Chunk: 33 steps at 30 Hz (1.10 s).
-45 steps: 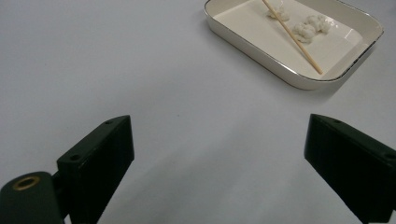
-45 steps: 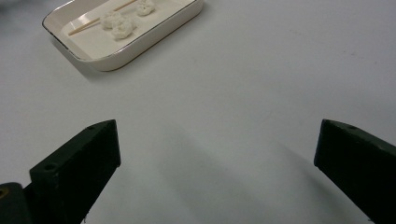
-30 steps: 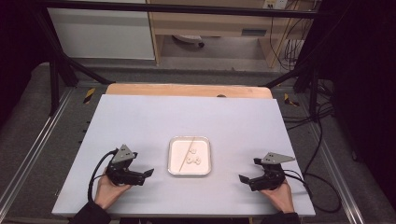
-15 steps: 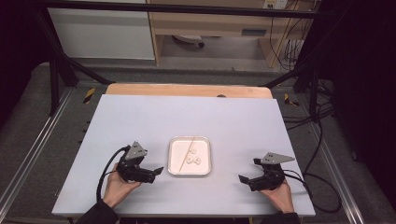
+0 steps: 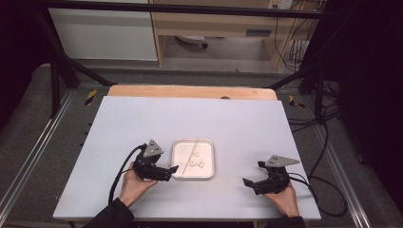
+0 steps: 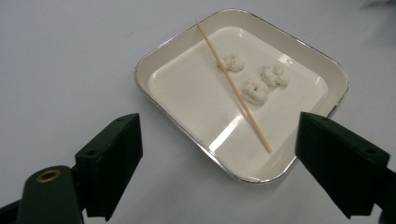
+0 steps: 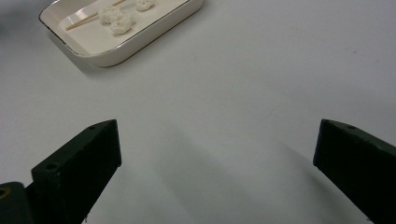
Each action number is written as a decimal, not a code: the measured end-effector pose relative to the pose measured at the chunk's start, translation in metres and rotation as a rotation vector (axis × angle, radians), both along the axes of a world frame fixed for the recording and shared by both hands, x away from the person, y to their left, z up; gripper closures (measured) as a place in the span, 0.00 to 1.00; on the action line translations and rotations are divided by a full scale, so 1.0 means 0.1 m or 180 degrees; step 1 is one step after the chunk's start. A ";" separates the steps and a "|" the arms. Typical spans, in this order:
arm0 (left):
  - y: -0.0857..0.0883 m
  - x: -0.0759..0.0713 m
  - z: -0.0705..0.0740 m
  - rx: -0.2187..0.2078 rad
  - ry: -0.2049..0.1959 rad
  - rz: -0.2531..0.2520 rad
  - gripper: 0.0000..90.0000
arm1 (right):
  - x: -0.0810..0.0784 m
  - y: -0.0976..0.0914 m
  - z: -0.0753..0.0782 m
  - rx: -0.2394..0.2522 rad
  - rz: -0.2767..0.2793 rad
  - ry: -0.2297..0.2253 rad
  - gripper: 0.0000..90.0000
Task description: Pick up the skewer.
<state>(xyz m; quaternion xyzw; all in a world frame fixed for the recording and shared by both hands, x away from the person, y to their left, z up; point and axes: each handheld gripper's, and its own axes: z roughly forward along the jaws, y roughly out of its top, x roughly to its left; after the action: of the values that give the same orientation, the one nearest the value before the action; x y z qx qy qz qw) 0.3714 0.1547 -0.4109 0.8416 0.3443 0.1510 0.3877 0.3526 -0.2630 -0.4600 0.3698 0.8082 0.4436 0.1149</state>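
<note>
A white square tray (image 5: pixel 212 159) with a metal rim lies at the middle of the table's near half. In it lie a thin wooden skewer (image 6: pixel 233 86) and three small white doughy lumps (image 6: pixel 255 90). My left gripper (image 5: pixel 173 169) lies low at the tray's left edge, pointing right at it. It is open, its jaws have just been closing a little, and the tray's near corner (image 6: pixel 243 176) lies ahead between them, untouched. My right gripper (image 5: pixel 247 182) rests open near the front right, apart from the tray (image 7: pixel 140 44), with bare table between its jaws.
The pale grey tabletop (image 5: pixel 190 114) ends in a wooden strip (image 5: pixel 190 91) at the back. Black frame posts stand at both sides, and cables (image 5: pixel 328 123) trail on the floor to the right. A cable (image 5: pixel 119 173) loops from the left gripper.
The left hand and its gripper have slid right, from well left of the tray up to its left edge. The right gripper has stayed in place.
</note>
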 end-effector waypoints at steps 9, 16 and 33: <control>-0.21 0.05 -0.06 0.0108 0.0031 -0.0020 0.27 | 0.00 0.00 0.00 0.0002 -0.0001 0.0007 0.02; -0.36 0.08 -0.11 0.0211 0.0064 -0.0028 0.38 | 0.00 0.00 0.00 0.0002 0.0001 0.0008 0.02; -0.52 0.14 -0.26 0.0158 0.0287 0.0125 0.67 | 0.00 0.00 0.00 0.0002 0.0005 0.0008 0.02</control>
<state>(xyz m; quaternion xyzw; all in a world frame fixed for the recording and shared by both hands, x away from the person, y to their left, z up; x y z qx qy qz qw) 0.3858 0.1026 -0.4368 0.8500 0.3740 0.1289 0.3478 0.3526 -0.2628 -0.4600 0.3698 0.8085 0.4435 0.1135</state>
